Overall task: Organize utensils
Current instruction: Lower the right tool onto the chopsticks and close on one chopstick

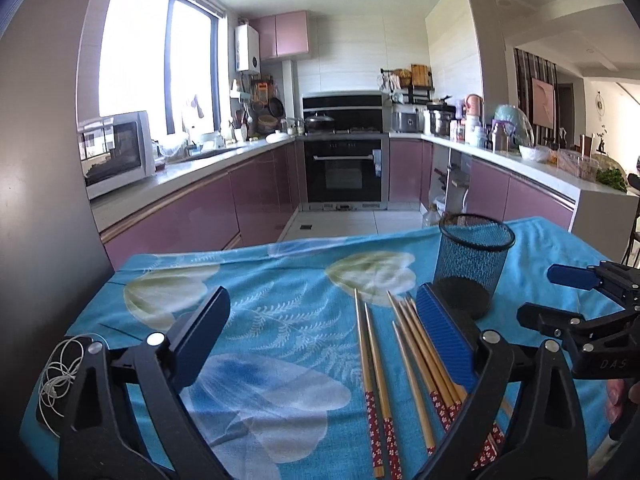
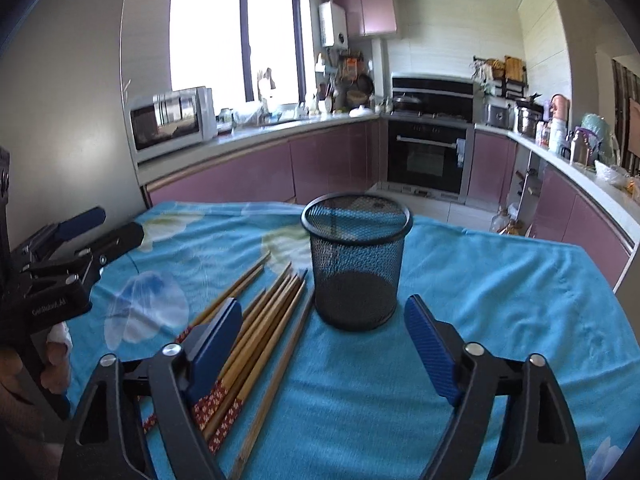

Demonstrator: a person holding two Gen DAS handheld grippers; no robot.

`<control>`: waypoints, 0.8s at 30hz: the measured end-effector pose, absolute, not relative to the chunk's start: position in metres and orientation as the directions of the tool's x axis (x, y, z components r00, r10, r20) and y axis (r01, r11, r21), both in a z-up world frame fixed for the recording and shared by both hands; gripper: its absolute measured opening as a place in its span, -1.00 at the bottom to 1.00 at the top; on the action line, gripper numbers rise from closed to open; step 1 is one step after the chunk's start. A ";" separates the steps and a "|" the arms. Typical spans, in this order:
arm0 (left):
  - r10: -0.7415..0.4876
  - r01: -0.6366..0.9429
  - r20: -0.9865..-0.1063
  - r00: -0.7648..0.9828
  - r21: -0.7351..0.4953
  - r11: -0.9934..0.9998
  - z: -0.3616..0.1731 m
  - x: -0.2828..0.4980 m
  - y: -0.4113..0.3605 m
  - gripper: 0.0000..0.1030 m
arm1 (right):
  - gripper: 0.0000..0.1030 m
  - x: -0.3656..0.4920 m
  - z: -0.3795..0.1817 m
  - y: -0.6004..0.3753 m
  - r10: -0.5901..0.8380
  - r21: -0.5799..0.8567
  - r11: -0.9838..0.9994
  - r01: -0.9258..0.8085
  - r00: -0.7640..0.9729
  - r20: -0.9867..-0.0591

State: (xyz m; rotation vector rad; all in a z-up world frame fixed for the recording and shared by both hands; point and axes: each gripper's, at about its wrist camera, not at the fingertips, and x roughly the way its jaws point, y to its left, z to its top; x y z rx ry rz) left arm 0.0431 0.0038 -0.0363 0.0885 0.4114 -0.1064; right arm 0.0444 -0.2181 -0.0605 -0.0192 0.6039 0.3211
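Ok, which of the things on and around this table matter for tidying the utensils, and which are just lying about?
For the job:
- chopsticks, lying loose on the cloth
- mesh cup, upright and empty, beside them

Lying about:
- blue flowered tablecloth
- microwave, oven and worktop clutter behind

A turquoise tablecloth printed with pale flowers (image 1: 288, 280) fills the lower half of both views, its far edge meeting the white tiled floor (image 1: 340, 224). At centre stands a black built-in oven (image 1: 343, 170) beneath a black range hood (image 1: 343, 105), flanked by glossy mauve base cabinets (image 1: 188, 216). A white microwave oven (image 1: 116, 152) sits on the pale worktop at left, below a large bright window (image 1: 160, 56); a white wall-mounted water heater (image 1: 248, 48) hangs beside mauve upper cabinets (image 1: 285, 35).
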 end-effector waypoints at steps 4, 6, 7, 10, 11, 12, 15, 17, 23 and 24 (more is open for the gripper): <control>-0.110 0.162 -0.497 0.860 0.063 0.985 -0.053 0.061 0.006 0.46 | 0.06 0.058 -0.080 -0.207 0.314 0.106 0.939 -0.328 0.687 -0.655; -0.121 0.186 -0.539 0.834 0.067 0.980 -0.062 0.070 0.004 0.31 | -0.05 0.065 -0.087 -0.204 0.318 0.118 0.937 -0.329 0.660 -0.681; -0.127 0.198 -0.559 0.819 0.067 0.978 -0.066 0.074 0.003 0.26 | -0.08 0.069 -0.088 -0.202 0.318 0.122 0.937 -0.328 0.650 -0.691; -0.131 0.224 -0.617 0.776 0.074 0.972 -0.081 0.090 -0.001 0.09 | -0.20 0.075 -0.093 -0.200 0.313 0.127 0.937 -0.324 0.626 -0.714; -0.129 0.230 -0.637 0.760 0.078 0.970 -0.085 0.094 -0.003 0.02 | -0.21 0.076 -0.095 -0.199 0.312 0.128 0.938 -0.323 0.619 -0.721; -0.128 0.236 -0.653 0.746 0.079 0.969 -0.090 0.098 -0.004 -0.03 | -0.22 0.078 -0.096 -0.198 0.308 0.127 0.938 -0.321 0.613 -0.728; -0.130 0.251 -0.693 0.709 0.076 0.965 -0.102 0.107 -0.008 -0.09 | -0.31 0.083 -0.099 -0.196 0.300 0.127 0.940 -0.316 0.594 -0.747; -0.143 0.265 -0.711 0.688 0.062 0.962 -0.107 0.111 -0.008 -0.10 | -0.31 0.087 -0.099 -0.193 0.298 0.124 0.940 -0.317 0.588 -0.752; -0.159 0.296 -0.740 0.653 0.056 0.954 -0.114 0.121 -0.012 -0.19 | -0.32 0.097 -0.101 -0.185 0.274 0.099 0.944 -0.314 0.581 -0.766; -0.161 0.301 -0.748 0.644 0.055 0.952 -0.116 0.124 -0.013 -0.23 | -0.32 0.099 -0.101 -0.185 0.271 0.097 0.944 -0.314 0.579 -0.769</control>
